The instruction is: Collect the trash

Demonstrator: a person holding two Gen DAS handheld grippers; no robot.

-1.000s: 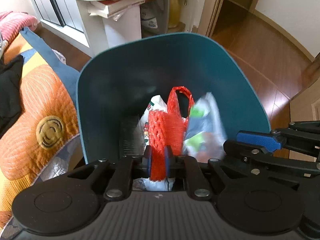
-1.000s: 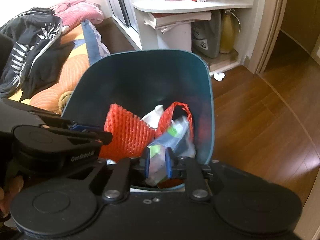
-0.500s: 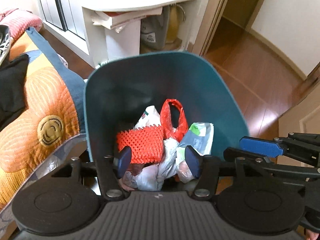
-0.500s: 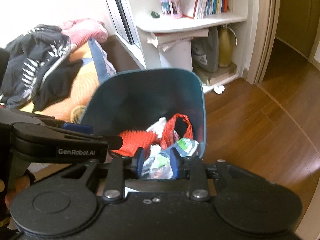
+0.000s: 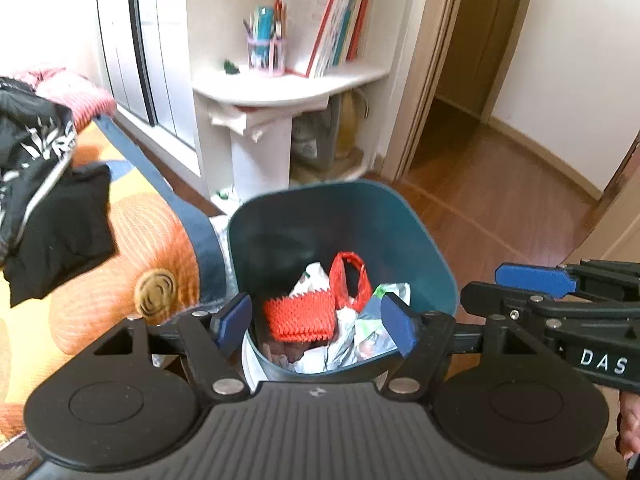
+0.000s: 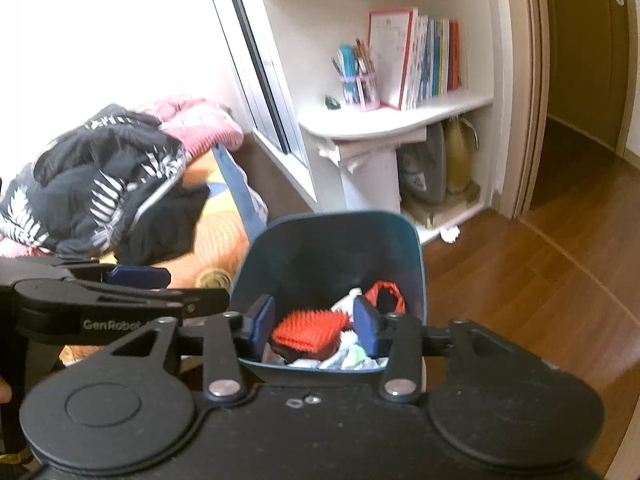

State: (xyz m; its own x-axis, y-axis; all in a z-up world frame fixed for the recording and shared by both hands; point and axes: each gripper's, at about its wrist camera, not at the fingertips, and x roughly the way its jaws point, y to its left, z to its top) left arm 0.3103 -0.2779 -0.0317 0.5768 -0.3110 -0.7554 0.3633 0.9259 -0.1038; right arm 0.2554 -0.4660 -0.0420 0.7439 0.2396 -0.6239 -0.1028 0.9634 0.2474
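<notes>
A teal trash bin (image 5: 420, 236) (image 6: 404, 236) stands on the wood floor beside the bed. Inside lie a red foam net (image 5: 300, 316) (image 6: 310, 330), a red plastic bag (image 5: 349, 276) (image 6: 386, 296) and white and green wrappers (image 5: 376, 334) (image 6: 352, 354). My left gripper (image 5: 316, 324) is open and empty, raised above the bin's near rim. My right gripper (image 6: 316, 326) is open and empty, also above the bin. Each gripper shows at the edge of the other's view.
A bed with an orange patterned cover (image 5: 120, 248) and a pile of dark clothes (image 6: 100, 184) lies to the left. A white corner shelf (image 5: 292, 88) with books and a pen cup stands behind the bin. A crumpled white scrap (image 6: 450, 234) lies by its base. A doorway (image 5: 472, 80) opens at the right.
Both grippers opened, letting the red net and the green-white wrapper drop into the bin, then rose and drew back from it.
</notes>
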